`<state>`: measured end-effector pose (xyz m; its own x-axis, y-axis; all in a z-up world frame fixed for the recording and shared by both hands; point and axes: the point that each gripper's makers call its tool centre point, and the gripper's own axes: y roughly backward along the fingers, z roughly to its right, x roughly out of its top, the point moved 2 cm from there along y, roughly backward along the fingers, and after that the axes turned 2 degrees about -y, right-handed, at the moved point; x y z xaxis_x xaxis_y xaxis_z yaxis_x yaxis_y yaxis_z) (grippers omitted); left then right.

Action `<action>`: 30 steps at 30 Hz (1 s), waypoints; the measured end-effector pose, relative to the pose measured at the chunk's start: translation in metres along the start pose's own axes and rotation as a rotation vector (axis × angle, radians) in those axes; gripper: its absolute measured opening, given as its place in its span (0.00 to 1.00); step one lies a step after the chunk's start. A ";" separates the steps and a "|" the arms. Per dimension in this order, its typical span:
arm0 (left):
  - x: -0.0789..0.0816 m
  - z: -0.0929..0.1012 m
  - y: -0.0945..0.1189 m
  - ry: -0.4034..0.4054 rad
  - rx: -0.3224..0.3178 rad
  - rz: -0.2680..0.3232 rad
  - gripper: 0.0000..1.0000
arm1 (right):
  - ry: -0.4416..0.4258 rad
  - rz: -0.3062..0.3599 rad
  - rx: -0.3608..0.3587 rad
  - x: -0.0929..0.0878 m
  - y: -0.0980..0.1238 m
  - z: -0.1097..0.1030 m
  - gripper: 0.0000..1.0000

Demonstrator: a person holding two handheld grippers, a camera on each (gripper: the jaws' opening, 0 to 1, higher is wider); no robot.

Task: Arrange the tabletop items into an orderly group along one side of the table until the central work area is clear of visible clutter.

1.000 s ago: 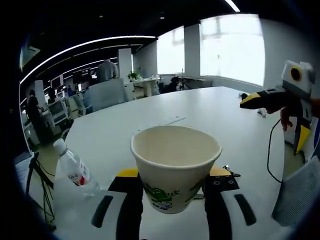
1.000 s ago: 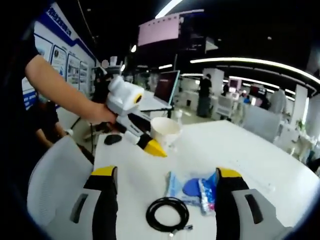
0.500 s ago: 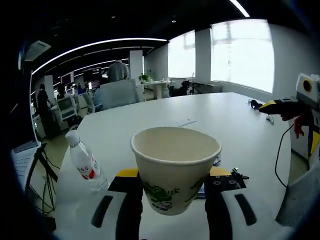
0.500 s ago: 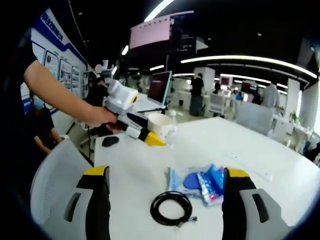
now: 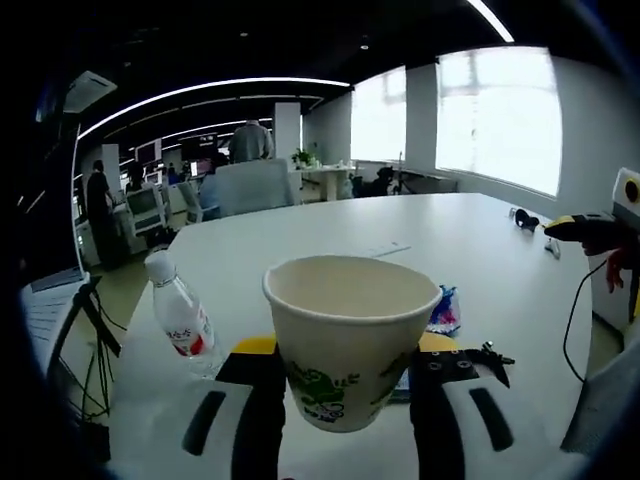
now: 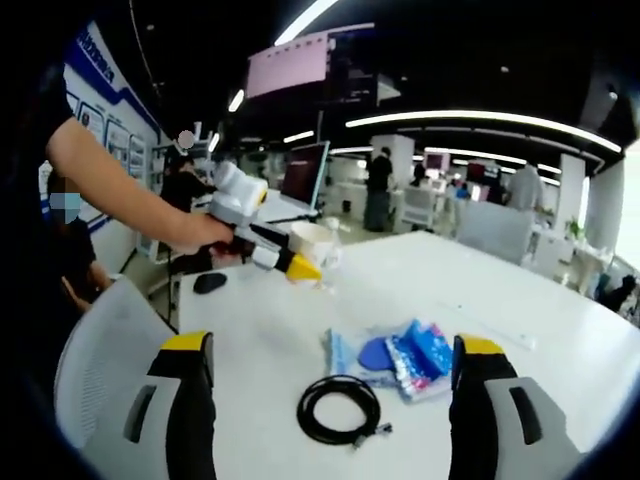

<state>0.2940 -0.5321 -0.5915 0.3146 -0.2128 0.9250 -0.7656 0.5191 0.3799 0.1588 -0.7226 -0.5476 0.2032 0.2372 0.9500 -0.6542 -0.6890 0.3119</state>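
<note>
The left gripper's [image 5: 338, 400] jaws clamp a paper cup [image 5: 350, 330], lifted above the desk [image 5: 320, 245] near its edge; the right gripper's [image 6: 325, 420] jaws stand wide apart over the desk, empty. Squeeze harder and the thin cup wall could buckle; set it down carelessly and it may knock over the water bottle [image 5: 183, 320] just beside it. Count: one cup, one bottle, one coiled black cable [image 6: 340, 408], one cluster of blue snack packets [image 6: 400, 355], number unclear.
</note>
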 end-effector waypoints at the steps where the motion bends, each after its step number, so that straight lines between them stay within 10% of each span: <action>1: 0.000 -0.001 -0.001 0.005 0.002 0.002 0.48 | -0.006 -0.002 -0.007 -0.001 0.000 0.001 0.98; 30: -0.017 -0.028 -0.031 0.059 0.049 0.055 0.48 | -0.057 -0.051 -0.071 -0.027 0.011 0.008 0.98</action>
<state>0.3282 -0.5218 -0.6189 0.3028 -0.1353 0.9434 -0.8086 0.4875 0.3294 0.1515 -0.7420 -0.5699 0.2771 0.2297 0.9330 -0.6915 -0.6265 0.3597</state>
